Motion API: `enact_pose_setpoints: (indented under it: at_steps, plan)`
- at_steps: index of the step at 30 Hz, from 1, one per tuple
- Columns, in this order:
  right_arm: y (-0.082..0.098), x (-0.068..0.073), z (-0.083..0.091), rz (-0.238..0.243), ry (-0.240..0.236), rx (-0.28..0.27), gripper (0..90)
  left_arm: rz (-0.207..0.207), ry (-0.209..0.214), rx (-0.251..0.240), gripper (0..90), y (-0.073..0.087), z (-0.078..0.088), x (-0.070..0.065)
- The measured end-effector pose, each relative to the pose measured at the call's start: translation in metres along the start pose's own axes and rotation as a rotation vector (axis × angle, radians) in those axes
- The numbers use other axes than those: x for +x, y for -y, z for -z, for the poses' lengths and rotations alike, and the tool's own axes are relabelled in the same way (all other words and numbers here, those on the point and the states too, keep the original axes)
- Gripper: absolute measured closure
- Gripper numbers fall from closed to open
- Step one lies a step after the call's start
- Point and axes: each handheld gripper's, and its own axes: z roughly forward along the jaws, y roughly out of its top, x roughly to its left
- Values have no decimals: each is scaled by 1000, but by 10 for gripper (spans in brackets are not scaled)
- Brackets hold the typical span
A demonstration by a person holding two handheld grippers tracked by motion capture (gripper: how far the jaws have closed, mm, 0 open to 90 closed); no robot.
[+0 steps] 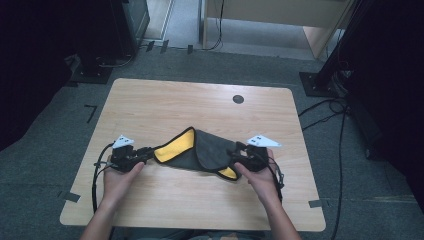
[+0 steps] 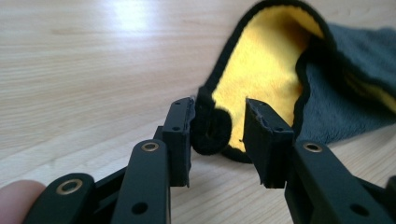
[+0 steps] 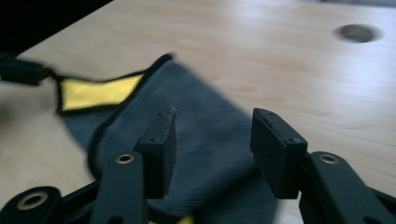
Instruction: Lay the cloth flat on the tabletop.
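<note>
Flanking one grey-and-yellow cloth (image 1: 200, 150), left claw (image 2: 217, 133) and right claw (image 3: 212, 140) both gape apart.

Table (image 1: 165, 100) bare all round the crumpled cloth (image 1: 202, 150) lying mid-front between both tongs; far half open, just a grommet hole (image 1: 238, 99) near back edge.
</note>
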Motion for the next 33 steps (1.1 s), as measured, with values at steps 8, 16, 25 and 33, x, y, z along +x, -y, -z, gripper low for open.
enact_pose_setpoints:
  at_steps: [8, 16, 25, 33]
  plan:
    - [20, 47, -41, 176, -134, 123, 425, -79, -69, 66, 584, 6, -17, -10]
    - [21, 51, -52, 213, -66, 133, 825, -115, -123, 64, 522, 12, -21, -9]
    - [-38, -40, 2, -150, 404, -151, 633, -102, -149, 32, 480, 15, -22, -7]
    - [9, 45, -29, 92, -100, 37, 507, -106, -148, 25, 470, 16, -22, -7]
